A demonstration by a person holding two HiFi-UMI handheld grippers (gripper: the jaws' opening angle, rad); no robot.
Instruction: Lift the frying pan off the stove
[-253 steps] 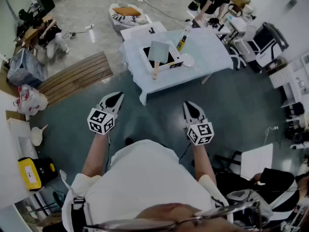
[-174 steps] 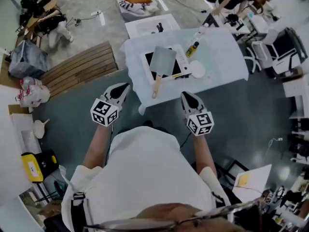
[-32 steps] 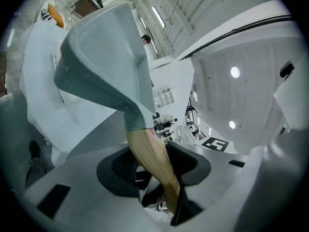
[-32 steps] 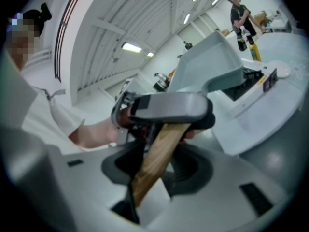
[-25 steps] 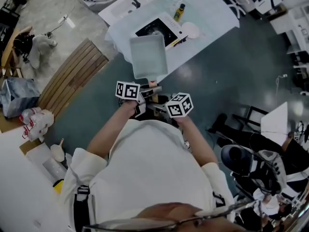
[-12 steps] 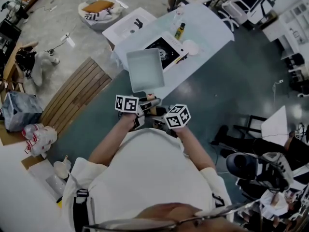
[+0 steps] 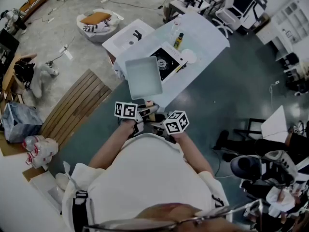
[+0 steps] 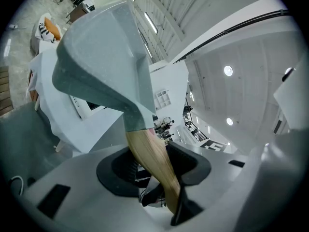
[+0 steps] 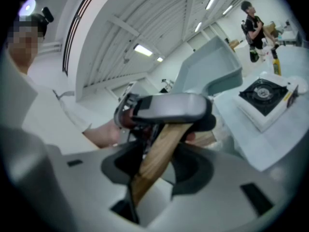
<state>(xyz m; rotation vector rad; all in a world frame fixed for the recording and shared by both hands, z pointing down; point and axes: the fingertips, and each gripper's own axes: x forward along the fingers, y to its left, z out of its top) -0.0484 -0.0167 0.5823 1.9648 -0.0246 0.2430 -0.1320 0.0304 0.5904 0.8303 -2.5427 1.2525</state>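
Note:
The square grey frying pan (image 7: 143,77) hangs in the air in front of the table, clear of the black-topped portable stove (image 7: 166,63). Its wooden handle (image 7: 148,103) points back toward me. My left gripper (image 7: 145,111) is shut on that handle (image 8: 149,158), with the pan (image 8: 104,66) rising beyond its jaws. From the other side my right gripper (image 7: 155,124) is shut on the same handle (image 9: 159,158). In the right gripper view the left gripper (image 9: 164,108) crosses just ahead, and the pan (image 9: 212,66) and the stove (image 9: 263,93) lie beyond it.
The pale table (image 7: 205,37) carries the stove, a small bottle (image 7: 178,41) and a white round plate (image 7: 189,56). Wooden decking (image 7: 72,105) lies on the floor to the left, a white low table (image 7: 126,38) behind. A person (image 9: 253,21) stands at the far end.
Both grippers and the pan have drifted lower in the head view, toward my body, with the pan raised a little. Their hold on the handle is unchanged.

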